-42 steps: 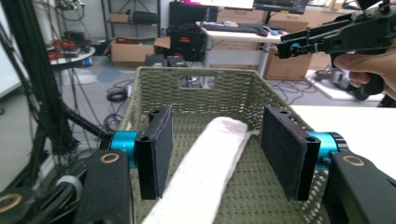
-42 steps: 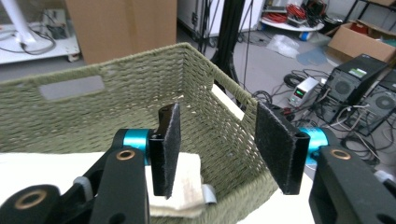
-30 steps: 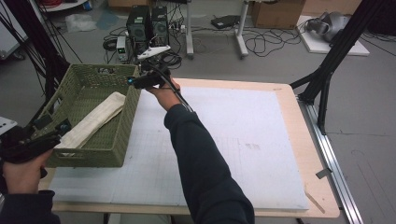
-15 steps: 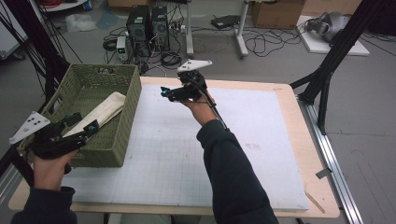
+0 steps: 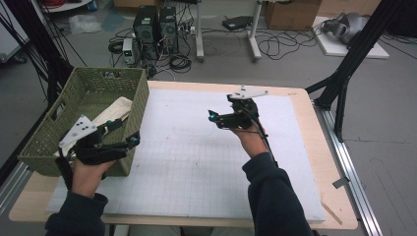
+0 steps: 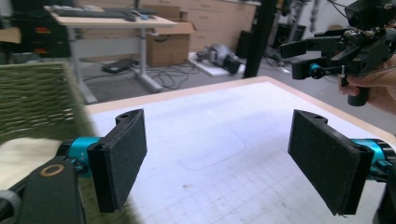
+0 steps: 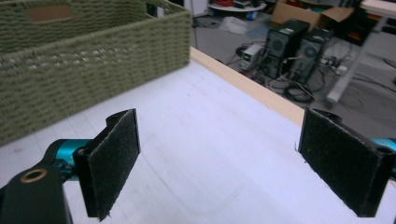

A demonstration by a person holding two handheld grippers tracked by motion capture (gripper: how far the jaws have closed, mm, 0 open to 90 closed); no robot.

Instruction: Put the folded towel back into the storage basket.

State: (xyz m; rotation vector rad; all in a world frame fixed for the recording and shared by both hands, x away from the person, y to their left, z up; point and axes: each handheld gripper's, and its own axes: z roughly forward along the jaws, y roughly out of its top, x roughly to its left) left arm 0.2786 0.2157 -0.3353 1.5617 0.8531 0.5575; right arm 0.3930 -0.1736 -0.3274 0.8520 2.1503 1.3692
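Note:
A green woven basket (image 5: 93, 93) stands on the table's left side with a cream folded cloth (image 5: 115, 110) lying inside. My left gripper (image 5: 127, 132) hovers at the basket's near right corner, jaws wide and just opening, nothing between them. In the left gripper view its pads (image 6: 121, 158) frame bare mat, with the basket (image 6: 37, 102) and cloth (image 6: 21, 156) at left. My right gripper (image 5: 214, 119) hangs over the middle of the white mat, pointing left, jaws also just opening and empty. It appears far off at top right (image 6: 303, 56). The right gripper (image 7: 219, 135) faces the basket's wall (image 7: 84, 60).
A white gridded mat (image 5: 196, 162) covers most of the wooden table (image 5: 334, 196). Black frame struts (image 5: 344, 83) rise at the right edge, and a dark stand at far left. Computer towers (image 5: 157, 24) and cables sit on the floor behind.
The right hand has left the basket's rim and swung right, out over the mat. The left hand has slid right along the basket's near side. Both pairs of jaws have widened.

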